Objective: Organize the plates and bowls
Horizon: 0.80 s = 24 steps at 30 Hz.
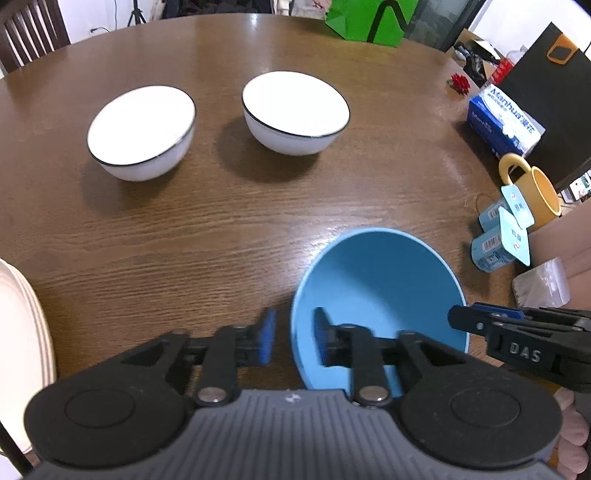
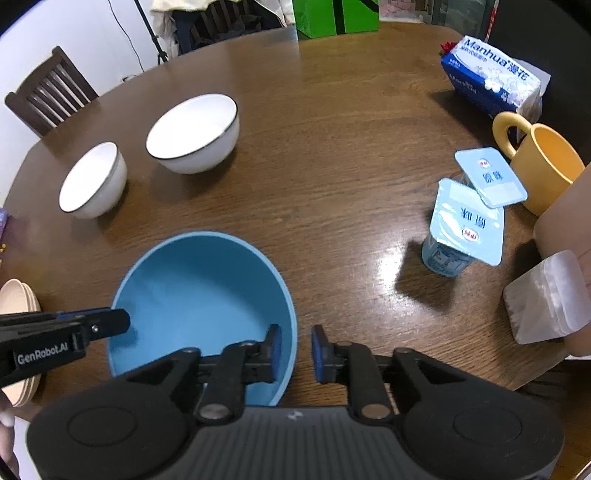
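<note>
A blue bowl (image 1: 376,288) (image 2: 199,291) stands on the brown round table (image 1: 258,206) close in front of both grippers. My left gripper (image 1: 294,338) straddles the bowl's left rim, one finger outside and one inside, with gaps at both pads. My right gripper (image 2: 295,350) straddles the opposite rim in the same way, pads clear of the wall. Both are open. Two white bowls with dark rims (image 1: 142,129) (image 1: 295,110) sit farther back, side by side and apart. A stack of cream plates (image 1: 18,325) (image 2: 18,299) lies at the near left edge.
Along the right side stand a yellow mug (image 2: 543,166), two blue yoghurt cups (image 2: 465,225), a blue tissue pack (image 2: 495,81) and a clear plastic box (image 2: 546,295). A green bag (image 2: 336,16) sits at the far edge. A wooden chair (image 2: 48,96) is beyond the table.
</note>
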Motion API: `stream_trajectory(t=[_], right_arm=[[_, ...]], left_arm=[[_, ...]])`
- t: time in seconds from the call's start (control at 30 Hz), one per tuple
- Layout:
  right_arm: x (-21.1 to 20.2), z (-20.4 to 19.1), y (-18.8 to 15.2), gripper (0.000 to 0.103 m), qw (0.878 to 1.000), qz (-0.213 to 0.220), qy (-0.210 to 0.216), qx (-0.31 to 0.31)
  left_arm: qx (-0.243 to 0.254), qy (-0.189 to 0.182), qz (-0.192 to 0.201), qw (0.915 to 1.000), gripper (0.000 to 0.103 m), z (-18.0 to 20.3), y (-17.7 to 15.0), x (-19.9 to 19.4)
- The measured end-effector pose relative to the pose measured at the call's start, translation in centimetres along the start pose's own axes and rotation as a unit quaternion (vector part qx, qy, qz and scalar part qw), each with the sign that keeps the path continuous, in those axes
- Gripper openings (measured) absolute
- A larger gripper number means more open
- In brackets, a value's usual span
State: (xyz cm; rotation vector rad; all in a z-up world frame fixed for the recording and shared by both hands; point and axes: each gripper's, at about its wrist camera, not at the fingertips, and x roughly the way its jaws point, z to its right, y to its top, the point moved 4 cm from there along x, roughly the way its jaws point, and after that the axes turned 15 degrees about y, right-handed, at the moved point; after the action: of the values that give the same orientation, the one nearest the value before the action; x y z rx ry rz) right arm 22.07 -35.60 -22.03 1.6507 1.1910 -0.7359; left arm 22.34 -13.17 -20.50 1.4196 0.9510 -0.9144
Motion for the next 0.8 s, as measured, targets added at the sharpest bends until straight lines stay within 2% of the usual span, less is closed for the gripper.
stream_trajectory(t=[0.1,0.17,0.27,0.4,0.47,0.53,0.63,0.8], right_arm=[[-0.8,-0.1,0.1,0.03,1.0,0.01,0.004,-0.008],[-1.5,-0.1,0.0,0.047,1.0,0.017,0.005,-0.012],[-2.4,-0.2,-0.3,0.061,0.999,0.028,0.008,-0.018],[-3.3,-0.5,-0.8,0.077,0.999,0.037,0.016,-0.02],[-3.8,-0.5,-1.0,0.088,0.999,0.042,0.022,-0.02],[-4.3,-0.6,-1.3,0.091,0.998,0.048,0.026,-0.022],[-5.1,-0.9,-1.6,0.102,0.998,0.057,0.031,-0.027],[-6.7,-1.3,-2.2,0.103,0.995,0.083,0.038,-0.031]], left_arm=[[-0.002,0.006,0.014,0.9999,0.042,-0.7,0.1,-0.8],[-0.004,0.006,0.025,0.9997,0.06,-1.2,0.2,-1.5],[-0.001,0.009,0.049,0.9987,0.077,-1.8,0.1,-2.7],[-0.001,0.004,0.079,0.9969,0.091,-2.4,-0.3,-4.3],[-0.002,0.001,0.095,0.9955,0.1,-2.7,-0.6,-5.2],[0.001,-0.008,0.11,0.9939,0.102,-2.9,-1.0,-6.1],[-0.008,-0.023,0.128,0.9915,0.103,-3.4,-1.6,-7.3],[-0.021,-0.019,0.154,0.9877,0.103,-4.3,-2.3,-8.9]])
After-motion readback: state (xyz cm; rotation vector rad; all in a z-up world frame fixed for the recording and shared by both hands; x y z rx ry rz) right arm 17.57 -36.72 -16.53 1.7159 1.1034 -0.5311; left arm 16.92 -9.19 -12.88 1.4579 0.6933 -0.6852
